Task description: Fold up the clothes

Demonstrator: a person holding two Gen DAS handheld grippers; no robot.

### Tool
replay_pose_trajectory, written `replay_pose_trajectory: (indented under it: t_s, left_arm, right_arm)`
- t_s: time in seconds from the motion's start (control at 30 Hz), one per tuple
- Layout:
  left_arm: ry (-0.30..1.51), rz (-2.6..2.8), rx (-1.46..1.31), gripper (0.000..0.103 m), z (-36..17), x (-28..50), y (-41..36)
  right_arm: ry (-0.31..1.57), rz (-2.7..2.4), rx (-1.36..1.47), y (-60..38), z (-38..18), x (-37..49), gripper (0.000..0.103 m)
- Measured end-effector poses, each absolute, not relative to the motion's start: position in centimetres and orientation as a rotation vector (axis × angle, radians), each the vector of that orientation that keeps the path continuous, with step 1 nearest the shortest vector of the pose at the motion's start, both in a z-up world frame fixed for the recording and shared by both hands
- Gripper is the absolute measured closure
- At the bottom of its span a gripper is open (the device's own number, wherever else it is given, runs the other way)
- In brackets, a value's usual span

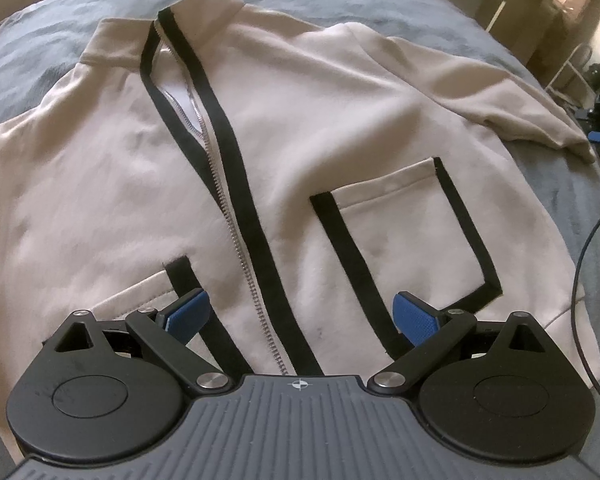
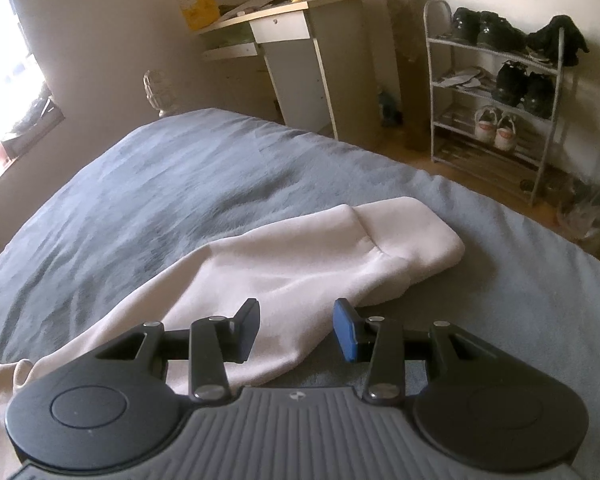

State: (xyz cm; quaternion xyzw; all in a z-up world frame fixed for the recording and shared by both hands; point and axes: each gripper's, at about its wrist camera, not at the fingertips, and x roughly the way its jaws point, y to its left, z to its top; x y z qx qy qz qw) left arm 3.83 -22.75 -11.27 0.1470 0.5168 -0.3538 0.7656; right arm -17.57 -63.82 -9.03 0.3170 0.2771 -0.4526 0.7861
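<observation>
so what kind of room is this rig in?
Most likely a bedroom at home. The jacket lies on a bed with a grey-blue blanket, and past it stand a shoe rack and a cluttered desk.

From my remote seat I can read no text, brand or number anywhere; the only sign is a small crosshair mark on the ribbed body of the left gripper [image 1: 300, 316] and a fainter one on the right gripper [image 2: 296, 332].
</observation>
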Motion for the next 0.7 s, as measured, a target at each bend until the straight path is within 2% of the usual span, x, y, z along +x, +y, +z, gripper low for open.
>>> replay_pose_trajectory:
  t_s: [0.7]
  left_arm:
    - [1.178, -0.716, 0.366, 0.003, -13.3, 4.0, -24.4]
  right_arm:
    - [0.746, -0.891, 0.564, -64.7, -12.8, -9.2, 0.06]
